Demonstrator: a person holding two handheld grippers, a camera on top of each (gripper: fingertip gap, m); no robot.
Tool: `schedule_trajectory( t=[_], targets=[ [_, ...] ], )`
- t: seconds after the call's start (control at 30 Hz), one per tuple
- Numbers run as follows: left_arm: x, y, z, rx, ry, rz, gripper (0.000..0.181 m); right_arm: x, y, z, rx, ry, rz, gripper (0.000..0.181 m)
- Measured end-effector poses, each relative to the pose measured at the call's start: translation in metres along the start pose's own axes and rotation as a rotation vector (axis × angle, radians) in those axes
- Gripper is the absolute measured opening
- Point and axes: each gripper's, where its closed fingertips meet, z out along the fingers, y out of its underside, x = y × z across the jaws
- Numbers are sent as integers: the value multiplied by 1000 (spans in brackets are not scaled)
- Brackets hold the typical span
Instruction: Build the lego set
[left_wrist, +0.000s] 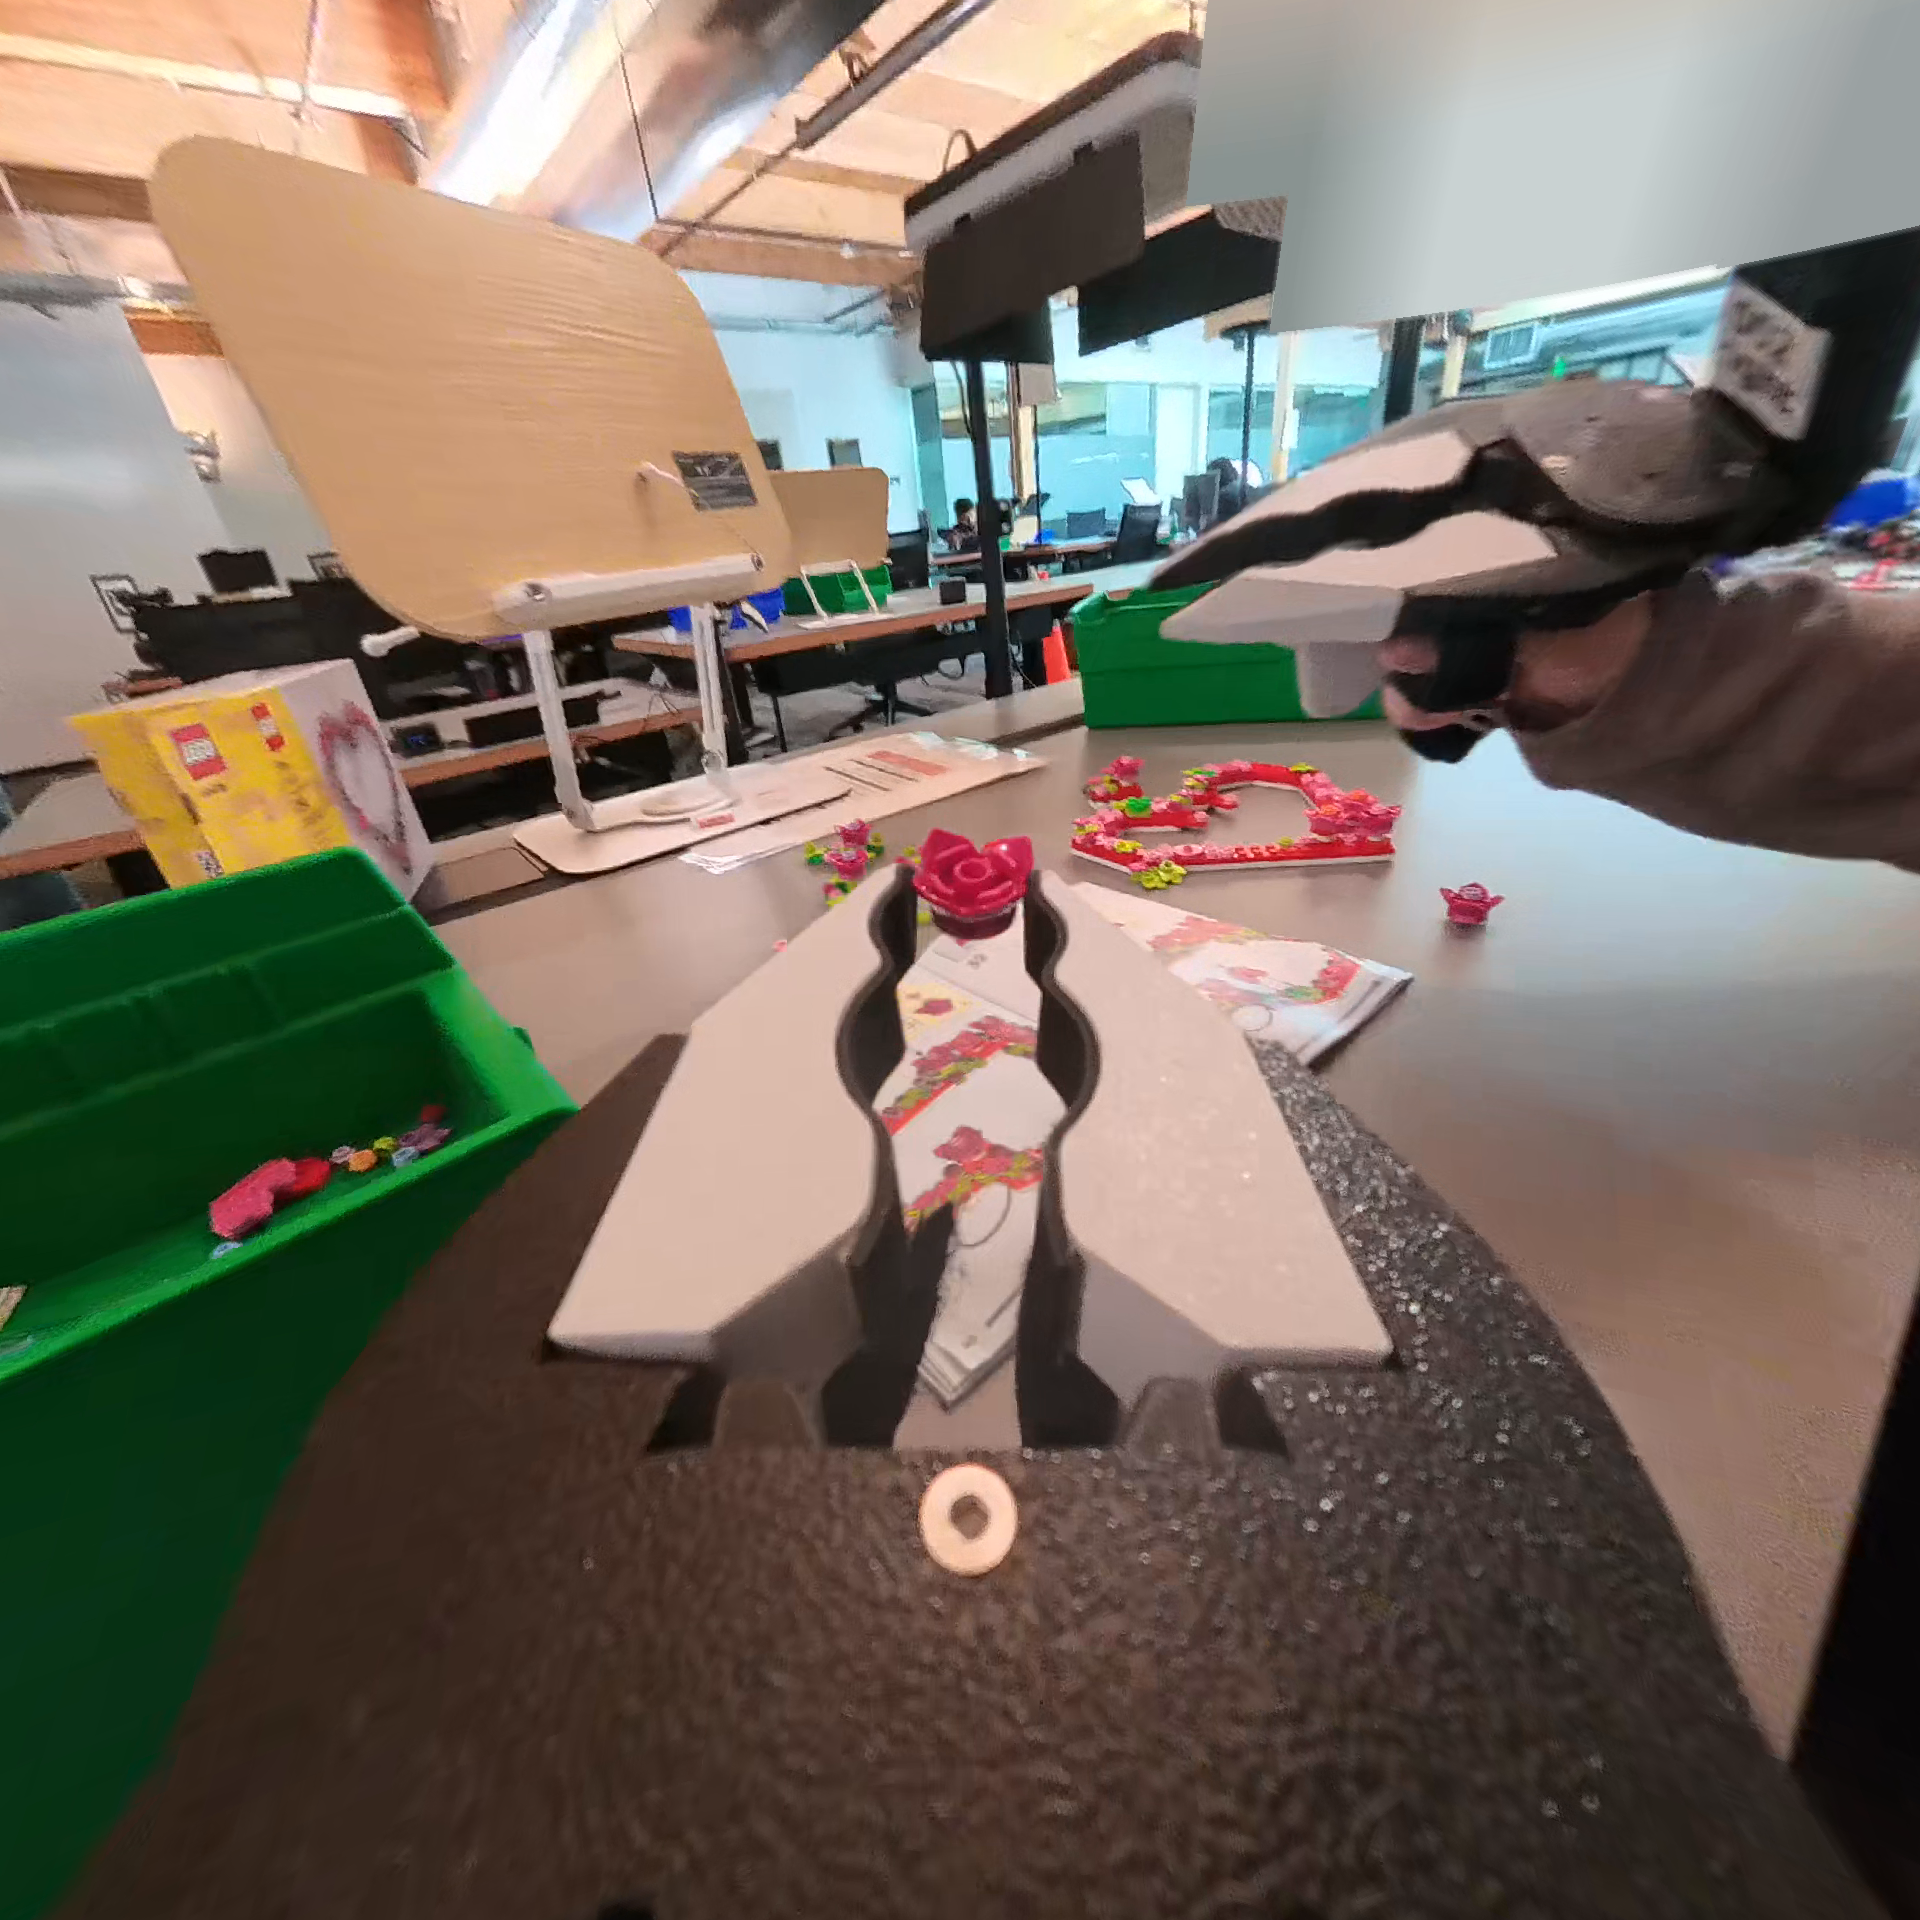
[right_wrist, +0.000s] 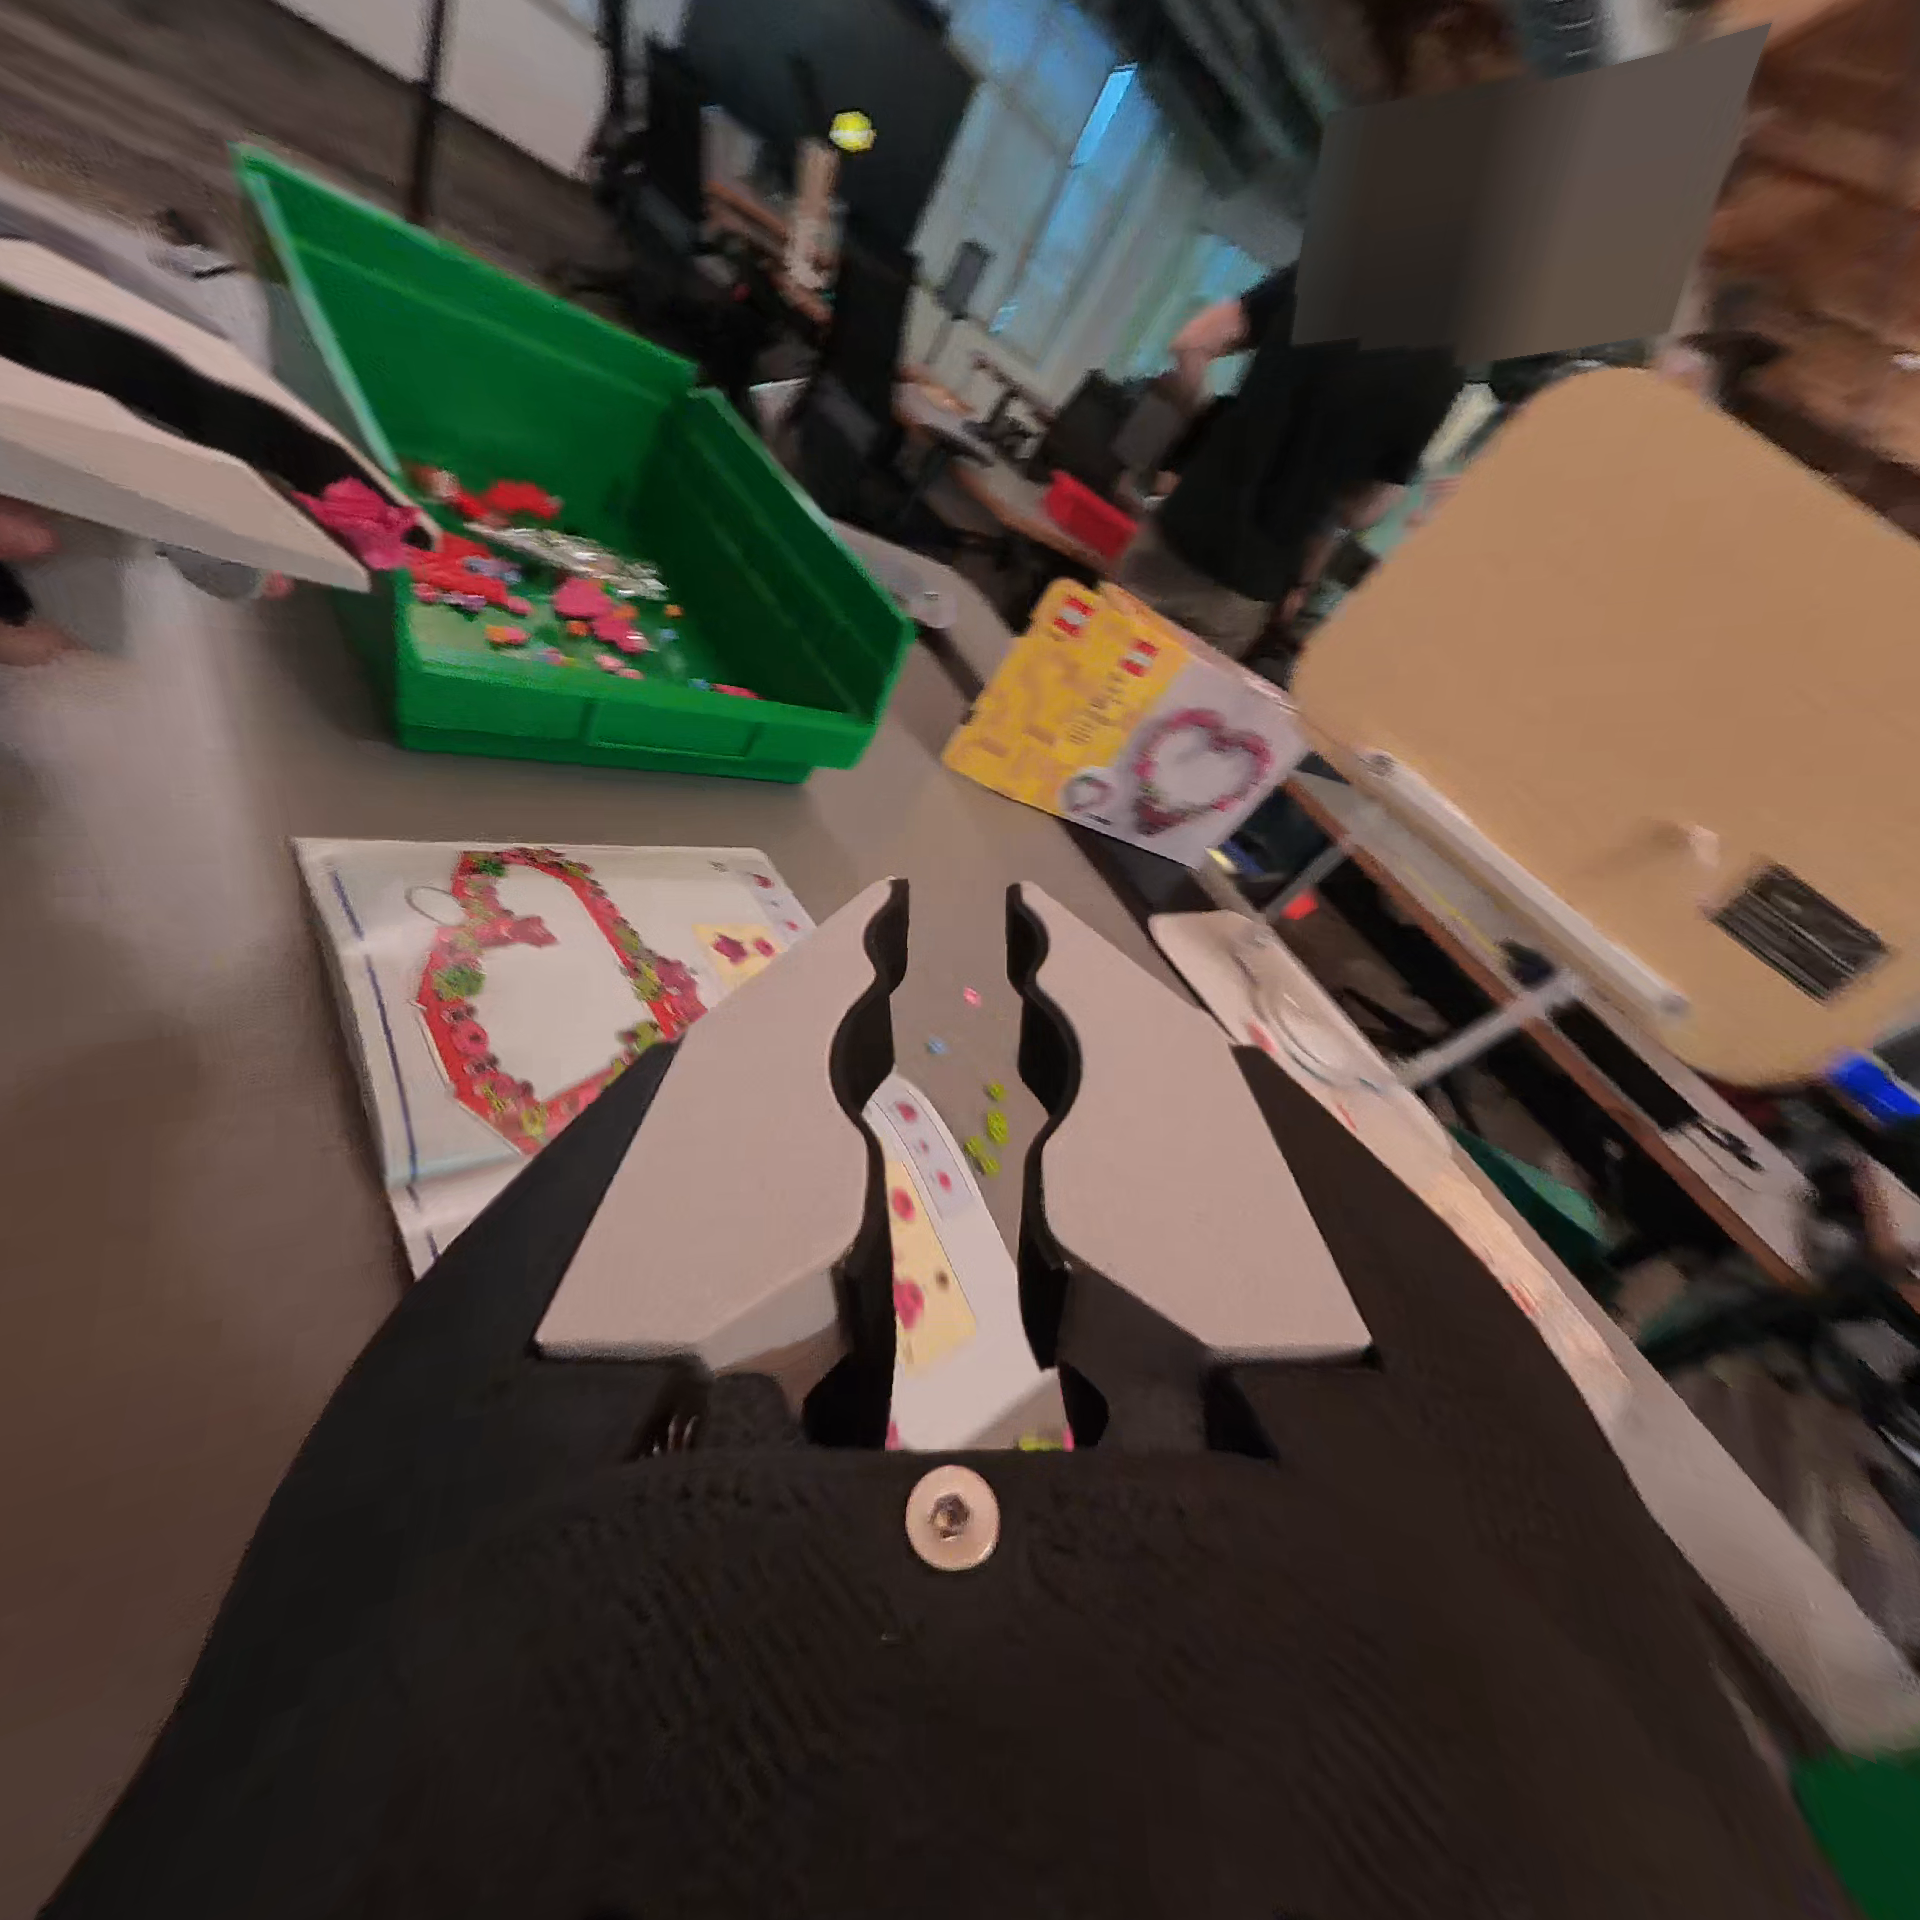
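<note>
Two grippers are seen above a grey table (left_wrist: 1662, 1039). A pink rose piece (left_wrist: 971, 878) is pinched between the tips of the left gripper (left_wrist: 971, 904), held clear of the table, over an open instruction booklet (left_wrist: 1257, 977). The right gripper (right_wrist: 954, 914) is held with its fingers slightly apart and nothing between them (small loose pieces lie on the table beyond the gap). Just beside the left gripper, a green bin (left_wrist: 260, 1039) is seen with loose pieces (left_wrist: 270, 1184) in it. Farther on, a red heart frame (left_wrist: 1236, 821) dotted with flowers is lying flat, with a single pink flower (left_wrist: 1470, 902) near it. Beyond these, a yellow box (left_wrist: 239, 769) and a tilted wooden stand (left_wrist: 468, 416) are set at the table's far edge.
</note>
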Motion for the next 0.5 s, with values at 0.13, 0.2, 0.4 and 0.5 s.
schedule_trajectory(
  t=[0.13,0.2,0.4,0.5],
  targets=[
    [-6,5,2,35,-31,48,18,-27,-12,66,-77,-274,-77,12],
    [-6,3,3,57,-34,89,18,-43,-18,100,-131,-424,-139,10],
    [8,4,2,62,31,143,18,-93,-28,198,-292,-790,-478,6],
    [10,5,1,55,33,170,18,-107,-7,239,-500,-887,-639,3]
  ],
)
